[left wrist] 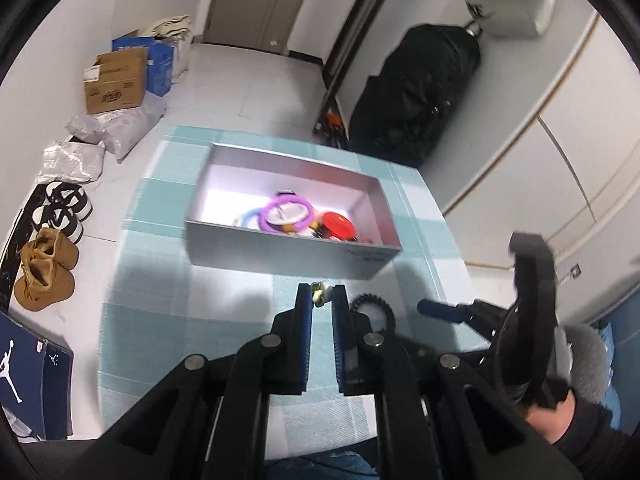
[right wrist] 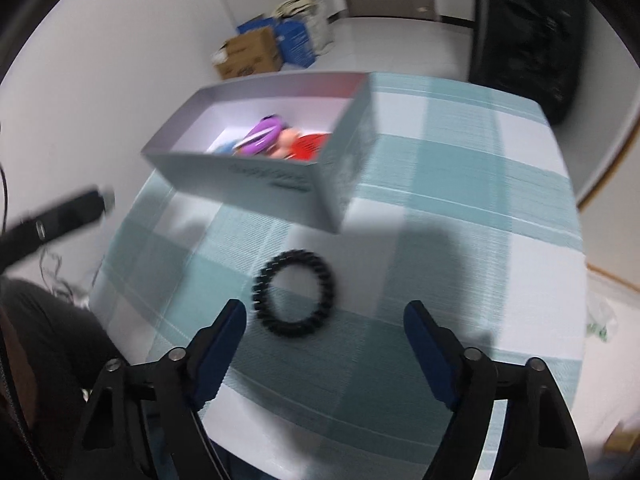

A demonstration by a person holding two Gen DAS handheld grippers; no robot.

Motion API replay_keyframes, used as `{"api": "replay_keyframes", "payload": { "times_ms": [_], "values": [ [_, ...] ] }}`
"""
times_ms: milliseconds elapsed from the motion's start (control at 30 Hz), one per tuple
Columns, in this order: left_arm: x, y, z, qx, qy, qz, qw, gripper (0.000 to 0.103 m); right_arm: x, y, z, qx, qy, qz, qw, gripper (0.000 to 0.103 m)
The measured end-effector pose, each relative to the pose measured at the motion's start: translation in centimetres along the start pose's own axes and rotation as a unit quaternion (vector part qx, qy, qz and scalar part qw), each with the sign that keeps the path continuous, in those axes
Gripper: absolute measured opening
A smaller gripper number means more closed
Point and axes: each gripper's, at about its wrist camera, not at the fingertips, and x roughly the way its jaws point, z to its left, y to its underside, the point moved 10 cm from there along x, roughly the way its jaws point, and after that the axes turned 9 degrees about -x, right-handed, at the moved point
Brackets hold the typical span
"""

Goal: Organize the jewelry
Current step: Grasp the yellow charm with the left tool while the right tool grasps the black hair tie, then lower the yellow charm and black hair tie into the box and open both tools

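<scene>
Black fingers with blue pads fill the bottom of both views. Seen from the right wrist, the right gripper (right wrist: 325,316) has its jaws standing well apart with nothing between them, pointing steeply down at the checked tablecloth (right wrist: 460,184). A black coil hair tie (right wrist: 293,293) lies flat on the cloth just ahead of the fingertips, nearer the left finger than the right, so it sits left of the midline between the jaws rather than centred. Being a ring lying flat, it has no long axis to line up with; what matters is that one finger would have to come down inside or across its rim, which I judge calls for a small shift toward the left first. Beyond the tie, touching the cloth, stands the open grey box (right wrist: 256,176), already holding a purple ring and other bright pieces. From the left wrist view, the left gripper (left wrist: 322,294) is pinched together on a small pale bead piece (left wrist: 319,294) at its tips, held above the cloth short of the box's near wall. The right hand is plainly the nearer one to the tie; the left is occupied.
</scene>
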Motion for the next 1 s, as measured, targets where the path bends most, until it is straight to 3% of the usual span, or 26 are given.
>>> {"api": "replay_keyframes", "payload": {
  "times_ms": [233,367,467,667,1000],
  "values": [
    [-0.4,-0.8,0.8,-0.014,0.008,-0.010,0.9998,0.005,1.8,-0.6,2.6,-0.079,0.045,0.013,0.996,0.070],
    [-0.5,-0.6,1.0,-0.009,0.006,-0.008,0.9999,0.005,2.1,-1.1,3.0,-0.093,0.060,0.011,0.994,0.049],
    [-0.8,-0.7,1.3,-0.017,0.009,-0.010,0.9998,0.005,2.2,-1.2,2.9,-0.092,0.059,0.011,0.994,0.046],
    [-1.4,-1.3,1.6,-0.025,0.014,-0.021,0.9994,0.005,1.6,-1.2,2.6,-0.061,0.020,0.005,0.998,0.040],
    [-1.4,-2.4,1.3,-0.039,0.025,-0.027,0.9985,0.005,-1.0,-3.2,3.9,-0.023,-0.079,-0.045,0.996,0.037]
  ]
}}
